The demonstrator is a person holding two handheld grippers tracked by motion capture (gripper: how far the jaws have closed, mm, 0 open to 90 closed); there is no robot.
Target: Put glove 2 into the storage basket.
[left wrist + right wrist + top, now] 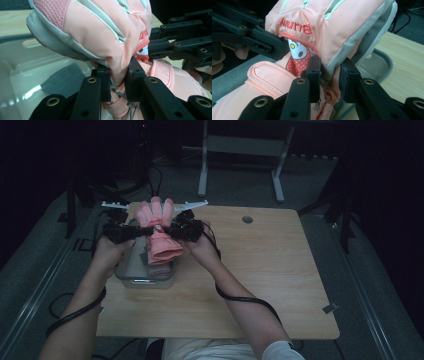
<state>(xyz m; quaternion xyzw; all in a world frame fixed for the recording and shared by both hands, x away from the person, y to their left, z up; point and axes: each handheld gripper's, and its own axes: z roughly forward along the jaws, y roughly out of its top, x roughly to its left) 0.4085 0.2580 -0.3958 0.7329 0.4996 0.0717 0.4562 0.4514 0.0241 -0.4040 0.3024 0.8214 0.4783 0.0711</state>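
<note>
A padded pink glove [159, 227] with grey trim is held up between both grippers, its fingers pointing away from me and its cuff hanging over a clear plastic box [131, 270]. My left gripper [134, 231] pinches the glove's left edge; in the left gripper view [117, 80] its black pads squeeze the pink fabric [100, 32]. My right gripper [172, 227] pinches the glove's right edge; in the right gripper view [329, 77] its pads clamp the grey-edged seam of the glove [332, 27], beside a cartoon patch. The other gripper's black jaws face in from the opposite side in each gripper view.
The clear box stands on the left part of a light wooden table [260, 270]. A small round grommet [247, 219] sits near the table's far edge. A white frame [240, 150] stands on the grey floor beyond. Cables trail from both forearms.
</note>
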